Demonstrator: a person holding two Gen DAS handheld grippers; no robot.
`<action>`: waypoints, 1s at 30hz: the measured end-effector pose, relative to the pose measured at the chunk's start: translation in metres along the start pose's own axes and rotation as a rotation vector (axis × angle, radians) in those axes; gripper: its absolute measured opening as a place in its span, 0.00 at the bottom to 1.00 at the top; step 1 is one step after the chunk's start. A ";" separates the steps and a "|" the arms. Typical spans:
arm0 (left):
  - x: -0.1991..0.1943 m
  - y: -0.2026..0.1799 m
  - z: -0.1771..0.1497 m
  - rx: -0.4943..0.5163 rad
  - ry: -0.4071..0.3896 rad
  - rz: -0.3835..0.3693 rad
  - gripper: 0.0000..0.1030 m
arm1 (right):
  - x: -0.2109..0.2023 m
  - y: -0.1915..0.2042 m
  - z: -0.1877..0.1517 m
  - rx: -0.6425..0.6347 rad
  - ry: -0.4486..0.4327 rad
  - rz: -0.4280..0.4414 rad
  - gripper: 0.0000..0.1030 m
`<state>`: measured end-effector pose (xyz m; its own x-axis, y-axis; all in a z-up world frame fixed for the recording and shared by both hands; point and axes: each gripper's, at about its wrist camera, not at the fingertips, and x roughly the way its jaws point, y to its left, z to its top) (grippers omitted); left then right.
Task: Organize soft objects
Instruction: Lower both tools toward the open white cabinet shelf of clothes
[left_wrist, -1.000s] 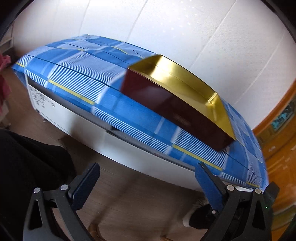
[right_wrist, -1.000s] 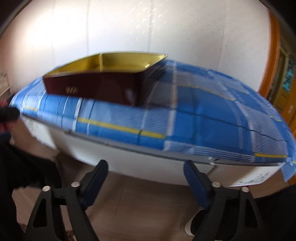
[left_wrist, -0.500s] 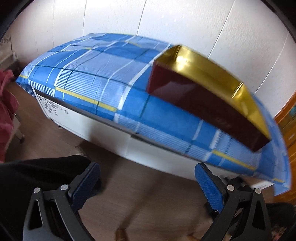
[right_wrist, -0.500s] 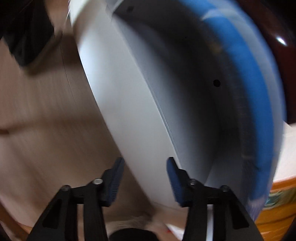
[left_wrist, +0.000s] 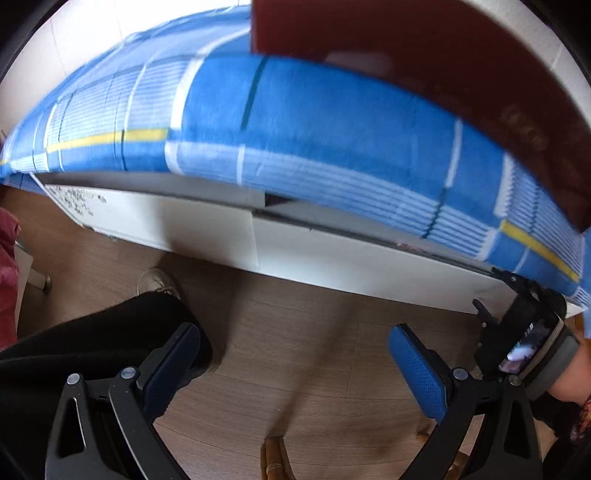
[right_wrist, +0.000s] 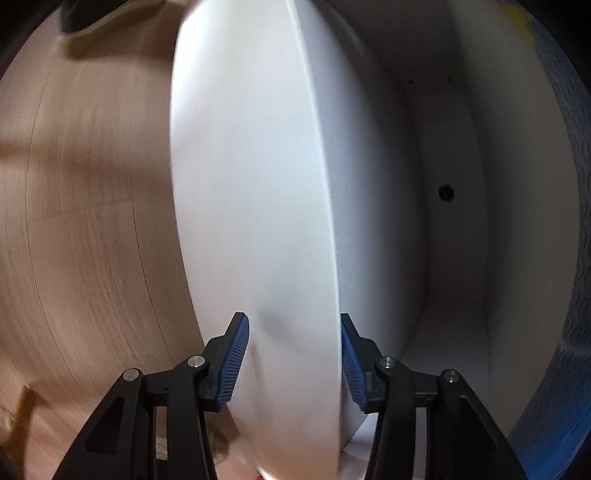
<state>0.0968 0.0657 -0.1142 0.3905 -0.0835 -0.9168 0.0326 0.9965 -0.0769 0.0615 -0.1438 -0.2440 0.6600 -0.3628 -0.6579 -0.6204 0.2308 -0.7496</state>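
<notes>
Moved closer: right gripper straddled white drawer front, jaws not yet clamped | left gripper open, empty | soft objects unseen | advice: pull squarely.

a blue plaid cloth with white and yellow stripes arcs across the upper half of the left wrist view, over a white cabinet. a dark red box sits on it at upper right. wood floor fills the lower middle.
</notes>
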 end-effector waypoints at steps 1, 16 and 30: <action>0.004 0.000 0.001 -0.007 0.007 0.008 1.00 | -0.001 0.004 -0.006 -0.030 -0.011 -0.001 0.52; 0.050 0.000 0.008 -0.188 0.017 -0.017 0.90 | -0.039 0.009 -0.014 -0.104 -0.073 0.131 0.55; 0.095 -0.002 0.012 -0.199 0.135 0.032 0.88 | -0.073 0.024 -0.036 -0.149 -0.079 0.210 0.55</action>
<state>0.1451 0.0559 -0.1960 0.2618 -0.0640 -0.9630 -0.1648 0.9802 -0.1100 -0.0175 -0.1445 -0.2113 0.5379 -0.2478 -0.8058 -0.7987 0.1562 -0.5812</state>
